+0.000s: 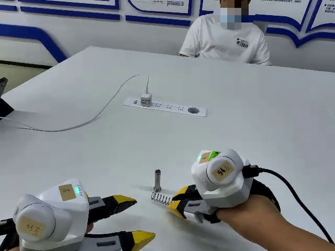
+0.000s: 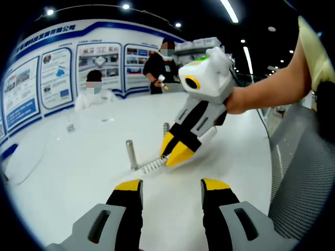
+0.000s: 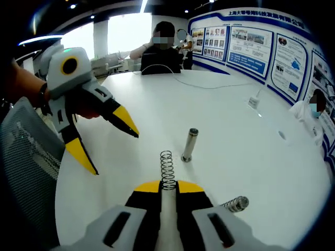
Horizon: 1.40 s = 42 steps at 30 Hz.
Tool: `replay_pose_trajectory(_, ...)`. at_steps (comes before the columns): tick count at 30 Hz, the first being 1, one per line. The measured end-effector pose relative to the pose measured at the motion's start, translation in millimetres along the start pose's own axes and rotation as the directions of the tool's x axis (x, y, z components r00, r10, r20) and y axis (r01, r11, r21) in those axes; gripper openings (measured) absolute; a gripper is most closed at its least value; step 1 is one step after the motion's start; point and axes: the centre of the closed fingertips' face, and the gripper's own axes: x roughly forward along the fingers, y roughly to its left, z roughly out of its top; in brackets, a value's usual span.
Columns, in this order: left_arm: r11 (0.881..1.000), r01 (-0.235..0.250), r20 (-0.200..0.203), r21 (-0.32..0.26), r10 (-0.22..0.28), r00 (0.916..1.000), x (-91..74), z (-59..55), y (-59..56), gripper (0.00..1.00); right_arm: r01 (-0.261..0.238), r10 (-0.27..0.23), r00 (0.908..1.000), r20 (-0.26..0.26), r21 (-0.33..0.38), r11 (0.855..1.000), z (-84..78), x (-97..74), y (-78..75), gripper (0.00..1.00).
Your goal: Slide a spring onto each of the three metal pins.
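Observation:
A short metal pin (image 1: 157, 180) stands upright on the white table (image 1: 251, 120). My right gripper (image 1: 177, 202) is shut on one end of a small coil spring (image 1: 161, 197), which lies level and points left at the pin's foot. In the right gripper view the spring (image 3: 167, 167) sticks out from the closed jaws toward the pin (image 3: 189, 145), just left of it. A second pin wrapped in a spring (image 3: 234, 204) lies on the table to the right. My left gripper (image 1: 135, 219) is open and holds nothing, a little left of the pin (image 2: 131, 153) and spring (image 2: 152, 164).
A white power strip (image 1: 167, 107) with a charger (image 1: 146, 99) and a thin cable (image 1: 94, 117) lies mid-table beyond the pin. A person in a white shirt (image 1: 225, 39) sits at the far edge. A dark object (image 1: 4, 107) is at the left edge.

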Motion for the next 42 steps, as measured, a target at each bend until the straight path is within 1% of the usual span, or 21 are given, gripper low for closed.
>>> replay_pose_trajectory(6,1.0,0.013,-0.002,0.012,-0.013,0.9999,2.2,1.7,-3.9,0.45,-0.018,0.018,0.9998,0.0,-0.037,0.999,2.7,-16.0,9.9,0.11)
replay_pose_trajectory(10,0.999,0.023,-0.005,0.022,-0.023,0.9997,3.9,1.6,-7.3,0.45,-0.036,0.036,0.9993,-0.002,-0.049,0.998,3.8,-24.7,14.6,0.11)
replay_pose_trajectory(13,0.999,0.032,-0.007,0.028,-0.032,0.9995,5.2,2.0,-10.4,0.45,-0.056,0.056,0.9984,-0.011,-0.062,0.997,2.6,-30.3,19.4,0.11)
replay_pose_trajectory(15,0.999,0.038,-0.009,0.033,-0.038,0.9992,5.9,2.2,-11.9,0.45,-0.081,0.079,0.9966,-0.02,-0.076,0.994,0.6,-33.8,24.3,0.11)
replay_pose_trajectory(18,0.998,0.049,-0.01,0.041,-0.049,0.9987,7.2,3.0,-15.6,0.45,-0.12,0.117,0.9925,-0.035,-0.1,0.988,-1.7,-38.3,32.4,0.11)
replay_pose_trajectory(20,0.997,0.061,-0.013,0.054,-0.06,0.9981,8.3,3.3,-18.6,0.44,-0.153,0.149,0.988,-0.042,-0.118,0.981,-2.5,-41.2,38.8,0.11)
replay_pose_trajectory(23,0.994,0.076,-0.019,0.073,-0.075,0.997,9.6,2.9,-22.2,0.42,-0.178,0.172,0.9835,-0.057,-0.145,0.973,-4.2,-43.4,44.6,0.11)
replay_pose_trajectory(24,0.993,0.082,-0.02,0.08,-0.08,0.9966,10.0,3.0,-24.2,0.41,-0.195,0.187,0.9803,-0.064,-0.155,0.969,-5.2,-44.2,47.6,0.11)
replay_pose_trajectory(30,0.988,0.107,-0.028,0.109,-0.104,0.9942,10.4,1.6,-30.4,0.35,-0.232,0.219,0.9717,-0.09,-0.189,0.954,-7.7,-45.8,55.0,0.11)
replay_pose_trajectory(32,0.986,0.119,-0.033,0.118,-0.116,0.9927,10.1,1.0,-33.3,0.33,-0.254,0.238,0.9662,-0.099,-0.198,0.947,-8.4,-46.9,59.6,0.11)
replay_pose_trajectory(36,0.979,0.144,-0.055,0.147,-0.138,0.989,10.7,-2.2,-39.6,0.3,-0.266,0.246,0.9625,-0.115,-0.214,0.94,-9.1,-47.7,62.6,0.11)
replay_pose_trajectory(39,0.973,0.159,-0.061,0.168,-0.151,0.9867,11.8,-3.2,-43.8,0.27,-0.276,0.253,0.959,-0.128,-0.219,0.936,-11.1,-47.8,64.7,0.11)
replay_pose_trajectory(42,0.968,0.171,-0.06,0.182,-0.163,0.9848,12.6,-1.8,-47.8,0.23,-0.286,0.259,0.9554,-0.142,-0.225,0.932,-13.8,-47.9,67.0,0.11)
